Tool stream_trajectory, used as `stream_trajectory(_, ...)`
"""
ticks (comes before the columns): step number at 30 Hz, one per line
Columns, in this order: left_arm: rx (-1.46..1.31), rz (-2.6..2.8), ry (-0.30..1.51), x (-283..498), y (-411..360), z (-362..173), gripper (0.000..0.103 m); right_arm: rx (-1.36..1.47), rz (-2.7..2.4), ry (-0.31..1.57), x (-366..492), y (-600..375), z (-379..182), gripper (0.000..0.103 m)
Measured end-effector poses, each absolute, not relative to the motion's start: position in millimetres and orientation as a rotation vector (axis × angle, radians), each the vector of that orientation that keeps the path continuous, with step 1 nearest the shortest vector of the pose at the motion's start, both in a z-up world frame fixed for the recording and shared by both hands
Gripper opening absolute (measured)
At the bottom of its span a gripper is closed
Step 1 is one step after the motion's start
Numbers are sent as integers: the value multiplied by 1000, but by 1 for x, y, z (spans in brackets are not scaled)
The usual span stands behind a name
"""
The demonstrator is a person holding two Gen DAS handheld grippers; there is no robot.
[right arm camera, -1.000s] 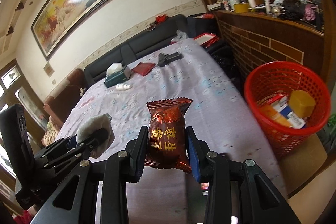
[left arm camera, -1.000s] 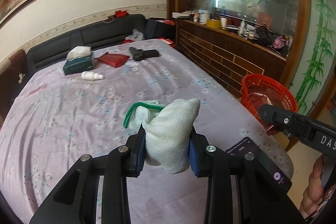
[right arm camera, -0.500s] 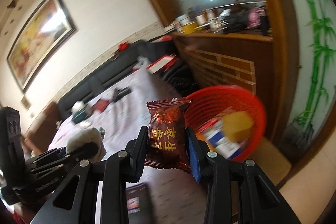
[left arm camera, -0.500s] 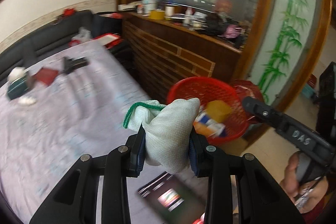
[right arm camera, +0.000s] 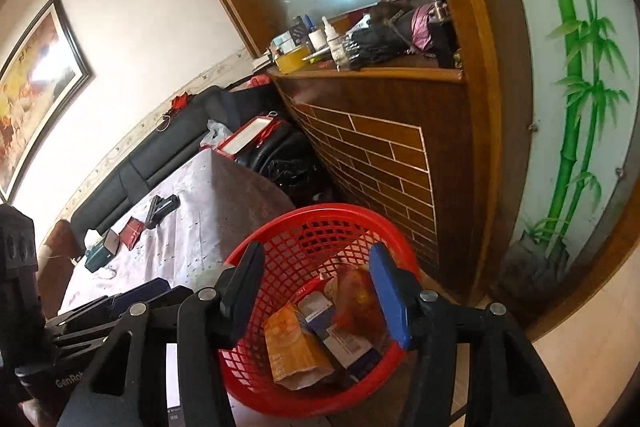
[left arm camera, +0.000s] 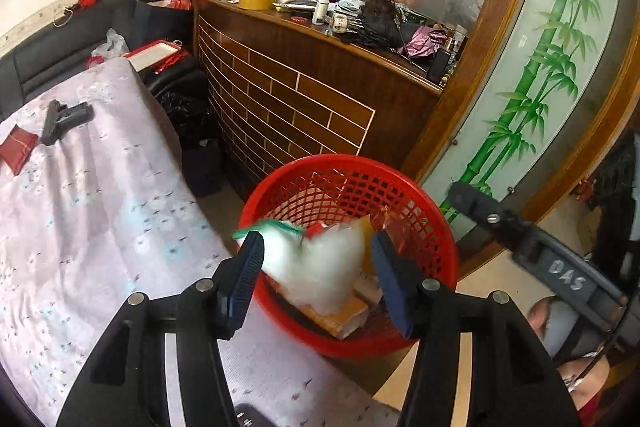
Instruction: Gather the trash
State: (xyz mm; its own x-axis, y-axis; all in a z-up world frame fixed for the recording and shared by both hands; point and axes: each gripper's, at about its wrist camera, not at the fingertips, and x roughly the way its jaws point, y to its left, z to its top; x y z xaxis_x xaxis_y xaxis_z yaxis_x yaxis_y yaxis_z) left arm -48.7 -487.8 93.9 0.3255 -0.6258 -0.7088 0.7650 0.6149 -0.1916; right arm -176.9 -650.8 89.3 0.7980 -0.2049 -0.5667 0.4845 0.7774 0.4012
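"DAS" in pale letters on the right gripper [left arm camera: 560,279] body, seen from the left wrist view. "GenRo…" partly cut off on the left gripper [right arm camera: 68,383] body, in the right wrist view. Packaging print in the red basket [right arm camera: 304,227] too blurred to read.

white cloth [left arm camera: 320,267] motion-blurred, red snack packet [right arm camera: 356,301] smeared; basket [left arm camera: 424,195] floor hidden

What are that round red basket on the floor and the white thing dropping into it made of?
Round red basket: probably moulded plastic, with glossy, even lattice walls. White thing with a green edge: seemingly soft woven cloth, though blurred as it falls between the opening jaws of the left gripper.
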Motion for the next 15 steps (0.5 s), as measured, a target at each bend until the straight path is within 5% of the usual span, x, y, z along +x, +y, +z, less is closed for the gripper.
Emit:
stream_trajectory(4, 202, -887, 784, -64, -454, 102, 72, 505, -407, 521, -195, -619, 105, 67)
stream_trajectory(6, 204, -872, 746, -75, -433, 108, 75, 446, -455, 518, -202, -600, 110, 86)
stream_trajectory(8, 204, -851, 702, -87, -409, 113, 81, 348, -518, 504, -212, -570, 118, 91)
stream_trajectory(10, 231, -817, 661, -101, -384, 116, 91, 264, -576, 501, -220, -544, 122, 95)
stream_trajectory(15, 281, -710, 574, -131, -320, 111, 95, 152, -634, 502, -242, -484, 121, 99)
